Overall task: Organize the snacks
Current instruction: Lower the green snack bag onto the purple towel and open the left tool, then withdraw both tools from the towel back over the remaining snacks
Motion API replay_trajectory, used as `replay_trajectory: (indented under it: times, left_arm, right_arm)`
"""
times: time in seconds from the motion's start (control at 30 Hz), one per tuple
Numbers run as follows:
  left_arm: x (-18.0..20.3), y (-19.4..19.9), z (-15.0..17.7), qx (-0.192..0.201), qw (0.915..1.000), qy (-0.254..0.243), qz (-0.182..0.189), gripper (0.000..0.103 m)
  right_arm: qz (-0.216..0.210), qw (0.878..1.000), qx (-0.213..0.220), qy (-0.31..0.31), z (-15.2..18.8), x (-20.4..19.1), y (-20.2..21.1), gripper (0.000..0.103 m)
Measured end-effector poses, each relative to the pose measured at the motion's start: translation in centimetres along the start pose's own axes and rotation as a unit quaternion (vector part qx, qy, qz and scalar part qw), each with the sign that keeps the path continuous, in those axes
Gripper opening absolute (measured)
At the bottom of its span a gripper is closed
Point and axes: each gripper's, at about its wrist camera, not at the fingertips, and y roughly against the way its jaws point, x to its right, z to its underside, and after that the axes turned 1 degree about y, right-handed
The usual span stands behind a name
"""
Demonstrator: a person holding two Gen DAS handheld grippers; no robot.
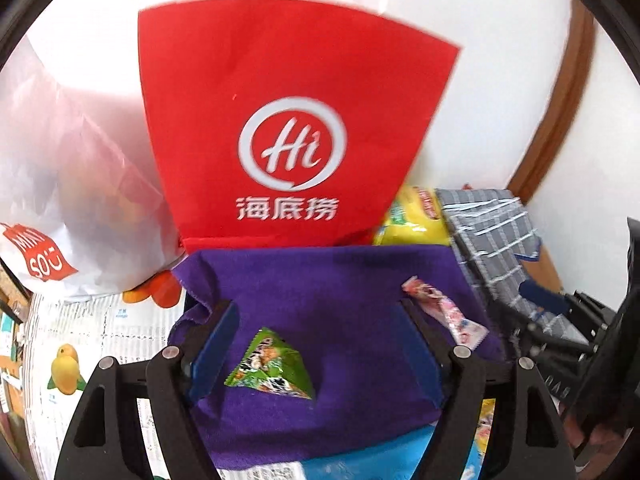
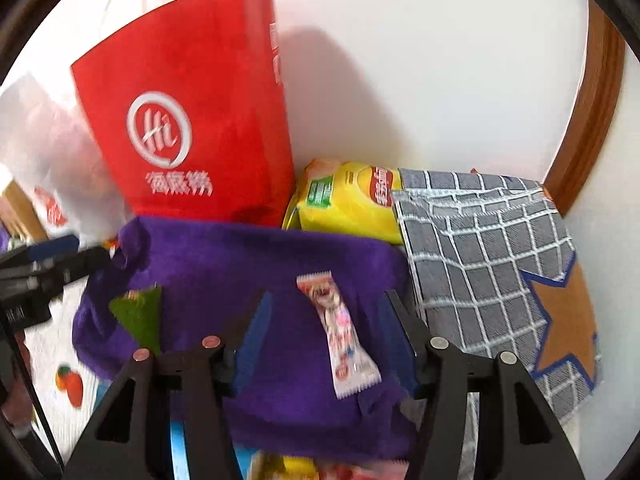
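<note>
In the left wrist view we see the left gripper (image 1: 316, 344) spread wide and gripping nothing, both blue fingers hovering over a purple cloth (image 1: 320, 280). One green triangular snack packet (image 1: 272, 364) lies on the cloth between the fingers, nearer the left one, and one long pink candy wrapper (image 1: 444, 316) lies just beside the right finger, though we cannot tell whether they touch. Behind the cloth stand one red bag (image 1: 280, 120) and one white plastic bag (image 1: 60, 184), with one yellow chip bag (image 1: 412, 220) and one grey checked cloth (image 1: 496, 240) to the right. In the right wrist view, which is blurred, the right gripper (image 2: 324, 336) is likewise wide apart and empty; the pink candy wrapper (image 2: 340, 340) lies between its fingers on the purple cloth (image 2: 260, 260), and the green packet (image 2: 138, 314) sits off to the left, outside them.
</note>
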Motion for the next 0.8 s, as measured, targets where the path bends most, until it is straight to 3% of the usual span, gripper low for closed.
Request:
replay_trajectory:
  times: [0.1,0.17,0.27,0.47,0.67,0.8]
  left_arm:
    - [0.7,2.3,0.3,0.018,0.9998,0.002,0.012,0.078]
    - [1.2,3.8,0.7,0.017,0.9997,-0.003,0.017,0.078]
    - [1.7,6.7,1.7,0.031,0.9993,-0.013,0.014,0.078]
    - [2.4,12.2,4.8,0.046,0.9981,-0.029,-0.027,0.080]
    - [3.1,16.3,9.1,0.059,0.9963,-0.034,-0.053,0.080]
    - [3.7,17.9,11.9,0.058,0.9965,-0.038,-0.048,0.080]
  right_arm:
    - [0.015,1.000,0.005,0.001,1.0,-0.3,2.2,0.060]
    - [0.016,1.000,0.005,-0.008,1.8,-0.2,3.7,0.074]
    - [0.024,0.999,0.012,-0.018,2.9,-0.2,6.2,0.079]
    - [0.027,0.999,0.021,-0.037,5.3,0.0,11.0,0.083]
    - [0.041,0.996,0.062,-0.056,8.5,-0.2,15.7,0.093]
    - [0.045,0.995,0.082,-0.041,10.5,-0.2,18.1,0.093]
